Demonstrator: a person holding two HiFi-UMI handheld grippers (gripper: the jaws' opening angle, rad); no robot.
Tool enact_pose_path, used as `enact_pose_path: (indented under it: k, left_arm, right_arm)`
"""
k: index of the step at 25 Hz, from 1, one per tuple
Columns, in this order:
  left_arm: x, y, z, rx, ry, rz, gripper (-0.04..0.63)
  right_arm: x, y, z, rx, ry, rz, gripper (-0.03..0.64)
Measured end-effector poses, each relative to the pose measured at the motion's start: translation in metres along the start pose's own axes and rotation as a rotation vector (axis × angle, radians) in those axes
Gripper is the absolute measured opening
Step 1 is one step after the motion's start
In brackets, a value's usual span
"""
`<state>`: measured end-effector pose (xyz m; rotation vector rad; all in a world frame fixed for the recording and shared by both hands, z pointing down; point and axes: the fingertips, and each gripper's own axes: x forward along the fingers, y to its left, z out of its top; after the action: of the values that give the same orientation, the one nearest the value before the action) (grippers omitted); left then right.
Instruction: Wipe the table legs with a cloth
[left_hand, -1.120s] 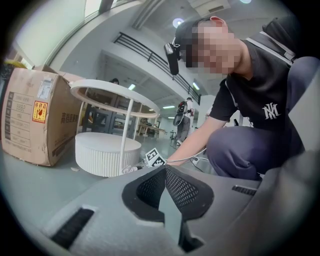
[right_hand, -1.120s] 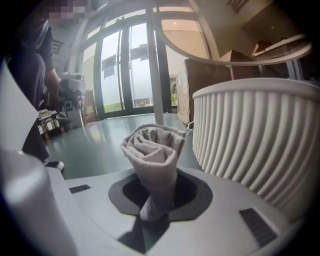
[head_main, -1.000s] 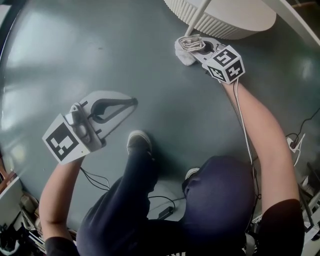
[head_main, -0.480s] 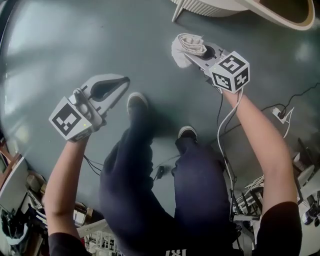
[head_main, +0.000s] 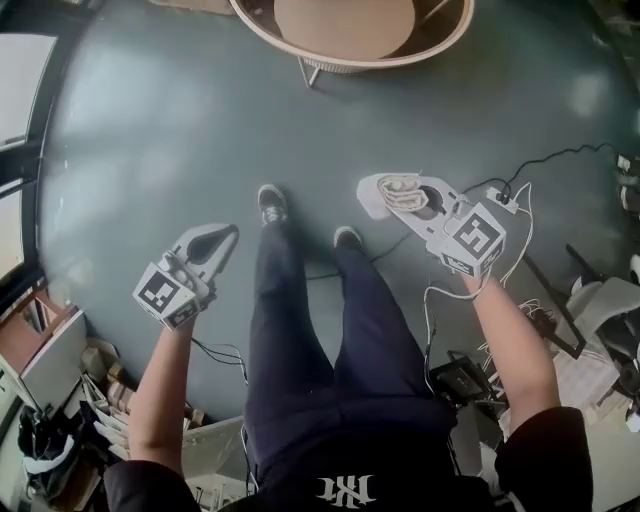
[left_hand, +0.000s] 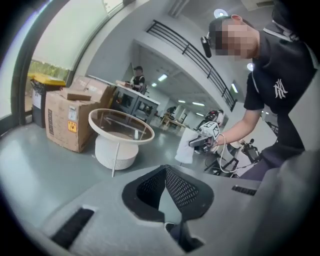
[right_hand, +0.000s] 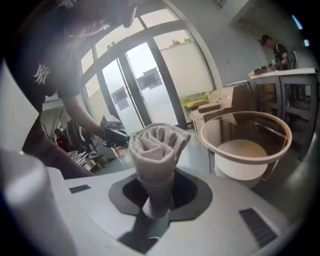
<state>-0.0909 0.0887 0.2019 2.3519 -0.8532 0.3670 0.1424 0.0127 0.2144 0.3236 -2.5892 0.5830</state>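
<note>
Table (head_main: 345, 25) farther off now (rim cut off), right tool (head_main: 385, 192) pinching cloth (head_main: 402, 190), left tool (head_main: 230, 232) pressed together

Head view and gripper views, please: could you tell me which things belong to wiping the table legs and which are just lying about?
For the job:
- cloth, clamped in the jaws of the right gripper
- round table and its thin leg

Lying about:
- power strip with cables on the floor
- cardboard boxes
- left gripper, jaws together on nothing
</note>
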Motion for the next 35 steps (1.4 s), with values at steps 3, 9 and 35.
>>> enact_pose_path:
  k: [3, 9, 35]
  left_arm:
    - [-0.042, -0.058, 0.047, 0.002, -0.033, 0.065, 0.008]
    - [-0.135, -0.171, 0.153, 0.078, -0.164, 0.164, 0.008]
    - [-0.367, -0.429, 0.209, 0.409, -0.480, -0.145, 0.008]
  right_arm:
    - [-0.083, 0.046, 0.053, -0.023, -0.041, 0.000, 0.078]
    - [-0.211, 0.123, 0.193, -0.046, -0.289, -0.101, 0.078]
    - [-0.261, 0.550, 0.292, -0.083, -0.599, -0.076, 0.078]
